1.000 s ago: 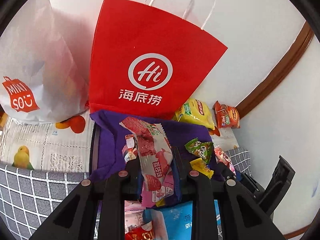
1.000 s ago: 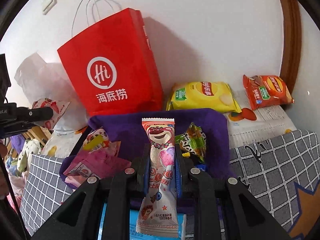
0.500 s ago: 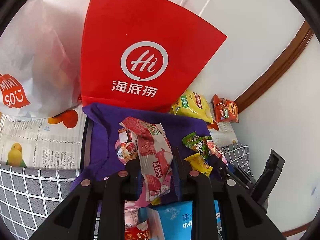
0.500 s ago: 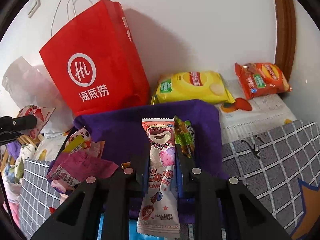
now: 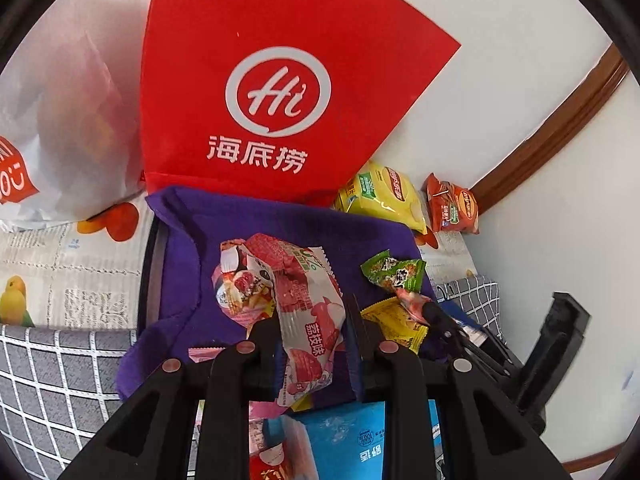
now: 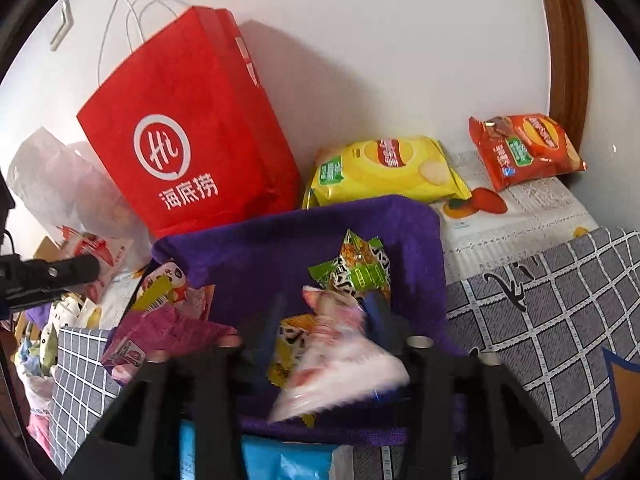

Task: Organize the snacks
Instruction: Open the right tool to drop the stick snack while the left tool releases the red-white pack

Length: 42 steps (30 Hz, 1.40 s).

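Behind the purple basket, the right tool was opening; its pink snack might miss. The left tool clenched a lychee snack.

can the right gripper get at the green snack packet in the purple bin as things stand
Probably yes: the right gripper is opening, the blurred pink packet slipping from it, and the green snack packet lies uncovered just ahead.

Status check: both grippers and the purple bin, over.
Left gripper shut on red-pink snack packet. Right gripper jaws opening, pink-white packet between them, over purple bin. Nothing blocking.
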Motion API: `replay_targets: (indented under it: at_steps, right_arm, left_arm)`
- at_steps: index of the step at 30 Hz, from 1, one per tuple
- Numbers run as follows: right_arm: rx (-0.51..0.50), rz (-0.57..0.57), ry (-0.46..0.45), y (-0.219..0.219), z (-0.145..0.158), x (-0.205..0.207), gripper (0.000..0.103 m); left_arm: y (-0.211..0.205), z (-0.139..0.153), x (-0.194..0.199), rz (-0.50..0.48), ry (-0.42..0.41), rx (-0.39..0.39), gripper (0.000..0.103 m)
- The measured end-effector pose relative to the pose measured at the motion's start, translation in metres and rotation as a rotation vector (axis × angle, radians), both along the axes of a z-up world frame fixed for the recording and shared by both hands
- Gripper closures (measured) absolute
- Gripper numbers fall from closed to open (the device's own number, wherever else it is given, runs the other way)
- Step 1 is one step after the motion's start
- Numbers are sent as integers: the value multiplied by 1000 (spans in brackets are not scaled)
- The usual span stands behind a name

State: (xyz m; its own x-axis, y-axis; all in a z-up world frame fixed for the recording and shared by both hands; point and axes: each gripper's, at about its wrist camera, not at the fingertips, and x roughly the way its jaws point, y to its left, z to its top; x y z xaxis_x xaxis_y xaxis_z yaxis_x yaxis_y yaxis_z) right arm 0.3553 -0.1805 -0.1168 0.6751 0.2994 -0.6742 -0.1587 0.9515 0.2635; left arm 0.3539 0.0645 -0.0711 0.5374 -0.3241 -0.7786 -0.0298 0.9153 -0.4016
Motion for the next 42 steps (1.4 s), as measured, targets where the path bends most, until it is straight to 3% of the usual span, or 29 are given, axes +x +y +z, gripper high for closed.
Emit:
replay_targets:
  at_steps: [16, 42]
  right_arm:
    - [-45, 70, -89, 16, 26, -28, 47]
    - [-60, 85, -86, 18, 21, -30, 47]
  left_arm:
    - [-18, -26, 12, -13, 60, -5, 79]
    - [-21, -24, 11, -26, 62, -16, 76]
